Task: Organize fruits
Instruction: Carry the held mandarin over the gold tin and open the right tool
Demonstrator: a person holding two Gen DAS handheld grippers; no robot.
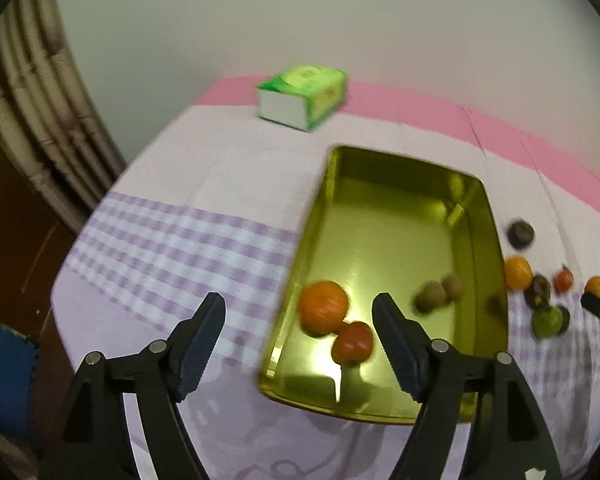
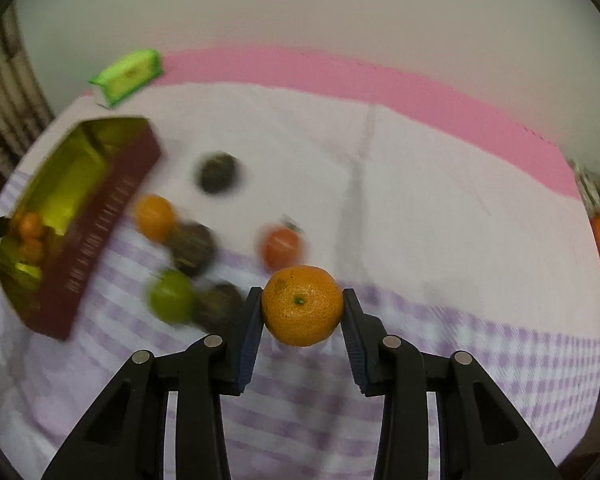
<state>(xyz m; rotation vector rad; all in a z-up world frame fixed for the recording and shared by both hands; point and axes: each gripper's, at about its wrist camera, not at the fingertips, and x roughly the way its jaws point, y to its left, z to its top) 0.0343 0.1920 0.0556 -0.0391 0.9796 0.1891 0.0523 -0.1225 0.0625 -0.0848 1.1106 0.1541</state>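
A tangerine [image 2: 302, 305] is pinched between the pads of the right tool [image 2: 302, 322], in the lower middle of the right wrist view, above the checked cloth of the table [image 2: 460, 200]. To its left, loose fruit is seen blurred: a green fruit [image 2: 171, 298], an orange [image 2: 155, 216], a red fruit [image 2: 282, 248] and dark ones. The gold-lined tray [image 1: 320, 208] is shown at centre right of the left wrist view, with an orange fruit [image 1: 324, 306], a red one [image 1: 353, 342] and two brown ones [image 1: 440, 294] inside. The left tool [image 1: 300, 320] is spread wide, with nothing gripped. A green box [image 1: 302, 96] is seen at upper centre.
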